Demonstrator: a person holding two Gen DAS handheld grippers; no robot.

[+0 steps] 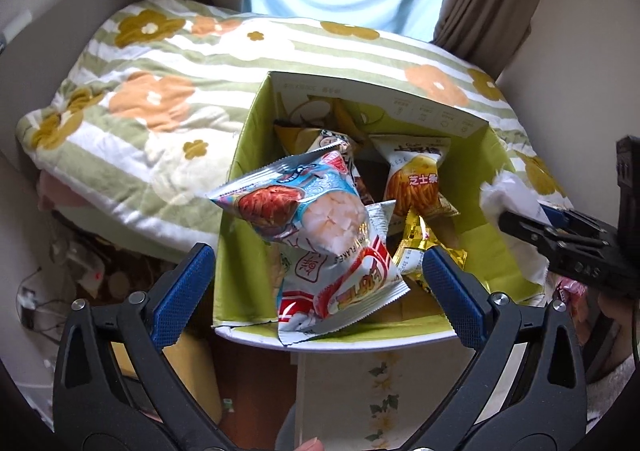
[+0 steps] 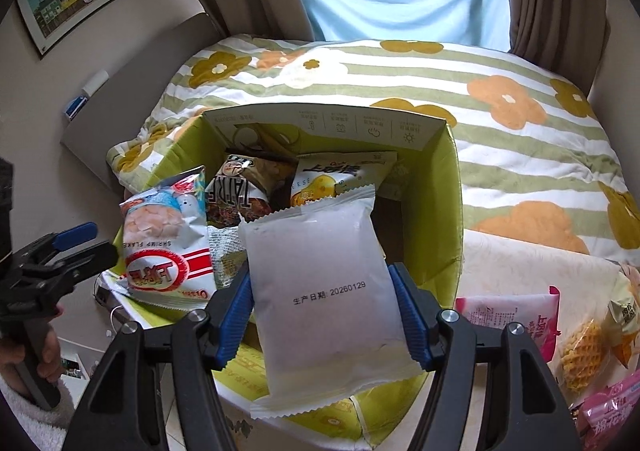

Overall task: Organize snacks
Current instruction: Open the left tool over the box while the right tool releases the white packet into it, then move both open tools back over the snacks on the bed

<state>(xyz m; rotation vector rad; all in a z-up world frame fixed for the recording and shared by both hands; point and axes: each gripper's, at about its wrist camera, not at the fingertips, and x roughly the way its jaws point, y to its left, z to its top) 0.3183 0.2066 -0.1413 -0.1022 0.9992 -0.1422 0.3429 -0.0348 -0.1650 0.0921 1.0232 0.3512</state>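
A green-lined cardboard box (image 1: 240,179) (image 2: 452,211) stands open against the bed and holds several snack packets. A blue shrimp-flakes packet (image 1: 304,203) (image 2: 164,235) lies on top at the box's near left. My left gripper (image 1: 316,271) is open just above the box's near rim, and the packet lies loose beyond its fingertips. My right gripper (image 2: 324,291) is shut on a plain white packet (image 2: 324,291) with a printed date, held over the box's near edge; it also shows in the left wrist view (image 1: 512,219).
A bed with a green-striped flower blanket (image 1: 160,91) (image 2: 500,111) lies behind the box. More snack packets, pink (image 2: 516,315) and waffle (image 2: 588,351), lie on the table at the right. Curtains and a window are at the back.
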